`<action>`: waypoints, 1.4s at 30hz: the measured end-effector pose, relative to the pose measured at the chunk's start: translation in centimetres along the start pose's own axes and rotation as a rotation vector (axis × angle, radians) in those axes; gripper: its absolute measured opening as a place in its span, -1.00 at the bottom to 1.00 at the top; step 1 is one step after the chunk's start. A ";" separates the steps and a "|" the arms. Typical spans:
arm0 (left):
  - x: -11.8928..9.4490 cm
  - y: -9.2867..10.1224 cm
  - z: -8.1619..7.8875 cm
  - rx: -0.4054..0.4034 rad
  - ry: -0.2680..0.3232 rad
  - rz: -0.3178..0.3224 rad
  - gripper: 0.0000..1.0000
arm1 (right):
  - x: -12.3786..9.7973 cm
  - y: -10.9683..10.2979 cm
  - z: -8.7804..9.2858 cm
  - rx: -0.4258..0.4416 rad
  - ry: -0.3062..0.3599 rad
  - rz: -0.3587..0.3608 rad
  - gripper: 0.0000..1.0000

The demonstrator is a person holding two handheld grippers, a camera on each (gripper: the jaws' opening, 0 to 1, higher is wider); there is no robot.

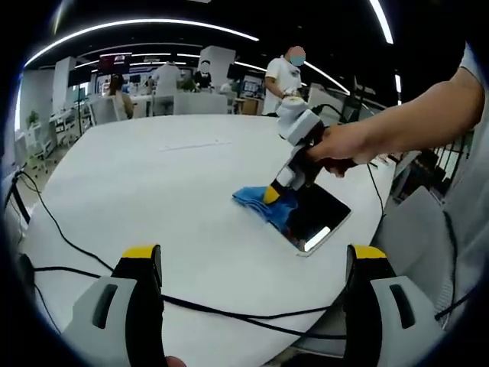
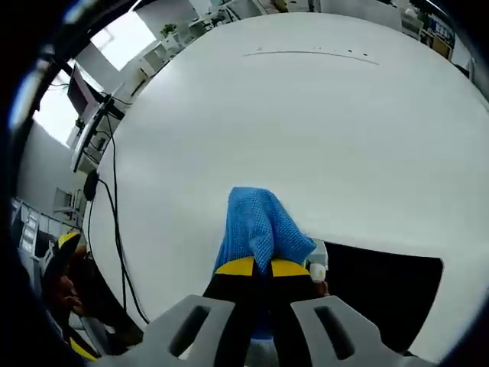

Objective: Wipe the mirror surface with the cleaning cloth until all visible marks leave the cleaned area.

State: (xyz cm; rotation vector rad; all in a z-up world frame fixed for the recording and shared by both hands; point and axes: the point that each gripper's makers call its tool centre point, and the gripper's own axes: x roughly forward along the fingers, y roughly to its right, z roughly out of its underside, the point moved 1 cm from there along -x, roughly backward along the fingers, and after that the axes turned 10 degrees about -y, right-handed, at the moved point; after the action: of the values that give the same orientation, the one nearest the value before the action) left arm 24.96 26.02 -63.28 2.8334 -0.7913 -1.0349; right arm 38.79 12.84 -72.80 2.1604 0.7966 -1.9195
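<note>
**Right tool pinches the cloth at the mirror's edge, left tool waits wide open**

The big round white counter [image 1: 153,176] carries everything here; black cables [image 1: 229,312] snake across its near rim in the left gripper view; beyond it stands a person in a white shirt [image 1: 284,76]. On the counter lies the mirror [image 1: 317,218], flat, dark and glossy, a bright strip of light caught near its lower corner; in the right gripper view it sits just right of the jaws. The blue cleaning cloth [image 2: 260,225] is bunched up, draped over the mirror's edge and spilling onto the bare counter beside it. The right tool [image 2: 263,267] has its yellow-tipped jaws closed tight on that cloth, pressing it down; a hand [image 1: 340,149] grips its handle. The left tool [image 1: 256,252] hovers near the counter's rim, jaws spread wide apart, nothing between them, well apart from the mirror.
</note>
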 end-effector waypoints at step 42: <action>0.3 -0.5 -1.3 0.027 0.009 -0.003 0.98 | -0.8 3.7 0.3 0.003 0.015 0.070 -1.00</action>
State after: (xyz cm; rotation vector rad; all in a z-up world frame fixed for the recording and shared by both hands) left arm 26.12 26.10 -62.53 2.8607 -0.8067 -1.0188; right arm 40.19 9.32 -72.95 2.1761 0.7112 -1.8743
